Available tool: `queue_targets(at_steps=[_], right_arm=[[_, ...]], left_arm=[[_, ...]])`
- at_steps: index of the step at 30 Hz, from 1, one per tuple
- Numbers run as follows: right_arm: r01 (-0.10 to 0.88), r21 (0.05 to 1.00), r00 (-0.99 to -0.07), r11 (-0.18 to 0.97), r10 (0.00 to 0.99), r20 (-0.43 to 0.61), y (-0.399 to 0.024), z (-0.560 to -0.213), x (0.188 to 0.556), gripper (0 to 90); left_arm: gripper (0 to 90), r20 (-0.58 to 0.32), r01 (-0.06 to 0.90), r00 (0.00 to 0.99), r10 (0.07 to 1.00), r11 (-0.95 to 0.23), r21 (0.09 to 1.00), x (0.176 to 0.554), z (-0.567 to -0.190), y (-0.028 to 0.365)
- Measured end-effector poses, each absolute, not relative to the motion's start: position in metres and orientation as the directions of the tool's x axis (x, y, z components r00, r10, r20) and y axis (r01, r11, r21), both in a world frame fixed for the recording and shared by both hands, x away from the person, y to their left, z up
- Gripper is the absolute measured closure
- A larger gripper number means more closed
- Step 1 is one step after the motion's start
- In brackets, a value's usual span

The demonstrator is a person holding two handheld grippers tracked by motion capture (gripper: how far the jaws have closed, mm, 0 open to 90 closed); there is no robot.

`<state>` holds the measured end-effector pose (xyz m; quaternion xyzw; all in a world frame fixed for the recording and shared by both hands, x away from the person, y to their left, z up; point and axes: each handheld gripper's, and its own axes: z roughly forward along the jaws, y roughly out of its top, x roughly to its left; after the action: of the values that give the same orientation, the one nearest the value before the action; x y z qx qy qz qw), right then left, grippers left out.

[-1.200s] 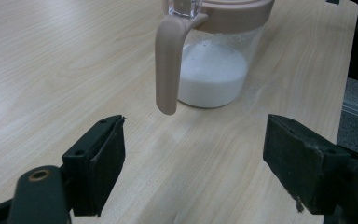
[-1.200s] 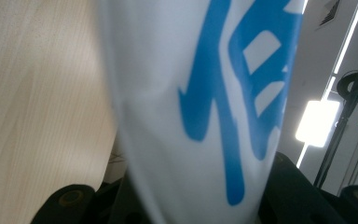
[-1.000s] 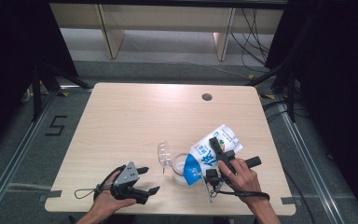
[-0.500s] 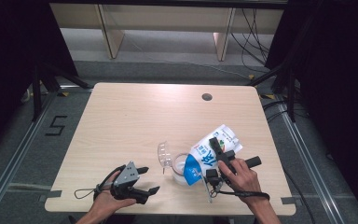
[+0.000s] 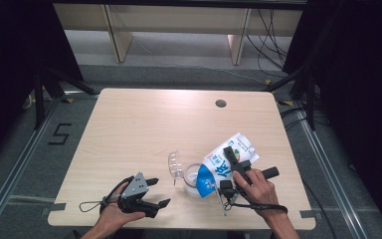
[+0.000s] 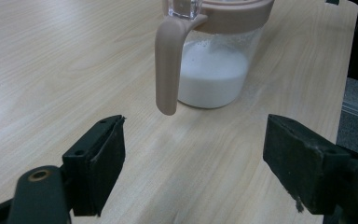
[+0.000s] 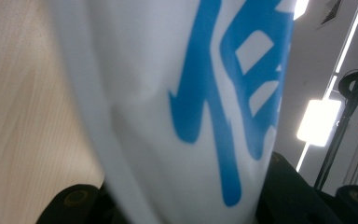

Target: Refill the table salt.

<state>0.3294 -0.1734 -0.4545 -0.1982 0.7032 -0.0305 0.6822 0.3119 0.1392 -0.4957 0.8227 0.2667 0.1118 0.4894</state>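
While the right gripper (image 5: 231, 172) clamps a white-and-blue pouch (image 5: 219, 167), that pouch tilts with its lower end over the jug (image 5: 193, 180), touching or just above its rim. In the right gripper view the pouch (image 7: 182, 107) sits between the jaws, pressed from both sides. White liquid lies in the jug (image 6: 214, 70), whose pink handle hangs toward the left gripper (image 6: 193, 163). Left of the jug, that gripper (image 5: 146, 196) rests near the table (image 5: 144, 129) edge, jaws wide and holding nothing.

High view looks down; gripper views sit close, sharing the jug (image 6: 214, 70).
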Motion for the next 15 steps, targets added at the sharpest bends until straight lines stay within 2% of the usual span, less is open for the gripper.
queue_targets(at_steps=[15], right_arm=[[-0.231, -0.293, 0.003, 0.928, -0.301, -0.954, -0.1736, -0.4544, 0.3286, 75.2]], left_arm=[[20.6, -0.069, 0.331, 0.829, 0.556, -0.386, 0.861, 0.3114, -0.4953, 0.1392]])
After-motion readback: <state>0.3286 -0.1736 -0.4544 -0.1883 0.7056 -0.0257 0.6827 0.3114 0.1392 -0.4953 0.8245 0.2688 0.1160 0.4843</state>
